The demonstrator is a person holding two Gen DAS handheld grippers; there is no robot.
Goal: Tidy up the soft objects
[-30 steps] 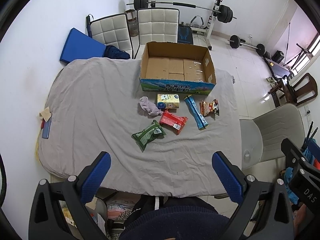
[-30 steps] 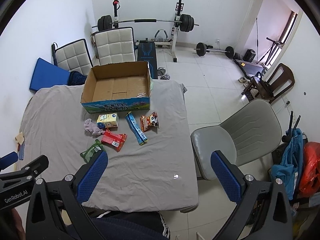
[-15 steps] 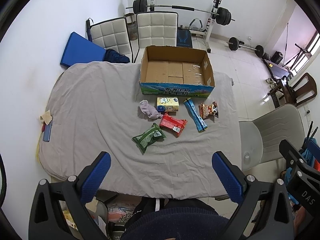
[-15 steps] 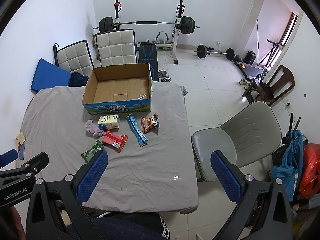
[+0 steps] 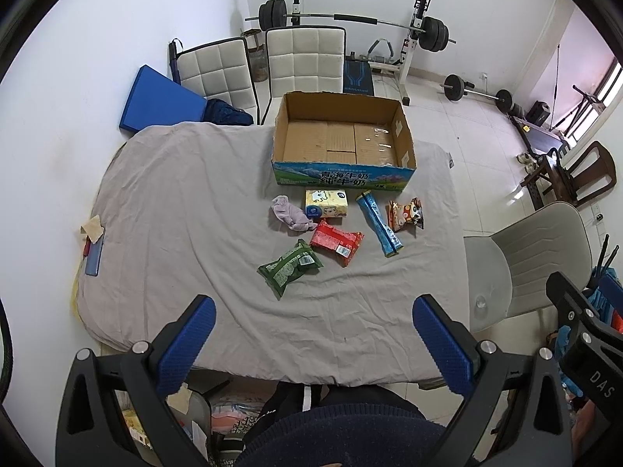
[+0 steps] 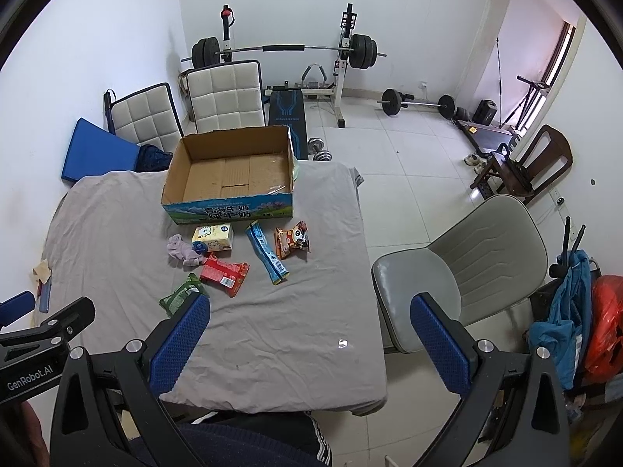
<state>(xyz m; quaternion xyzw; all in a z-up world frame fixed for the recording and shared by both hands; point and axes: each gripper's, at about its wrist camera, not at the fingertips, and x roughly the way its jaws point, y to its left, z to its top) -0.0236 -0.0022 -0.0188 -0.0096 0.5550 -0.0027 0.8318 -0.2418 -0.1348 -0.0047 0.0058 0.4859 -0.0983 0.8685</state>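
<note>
Cardboard box (image 5: pixel 342 144) empty at far tabletop (image 5: pixel 187 210), mouth up to receive | packets (image 5: pixel 337 241) and cloth (image 5: pixel 290 216) clustered just near it | left gripper (image 5: pixel 311 327), right gripper (image 6: pixel 307 325) jaws wide, held back, nothing gripped

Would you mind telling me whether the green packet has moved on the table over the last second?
No. The green packet keeps its place beside the red packet and in front of the cardboard box; only the camera shifted slightly.

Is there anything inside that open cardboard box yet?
No, the open brown cardboard box shows only its bare bottom flaps, and the packets, like the green plastic packet, lie on the grey cloth.
</note>
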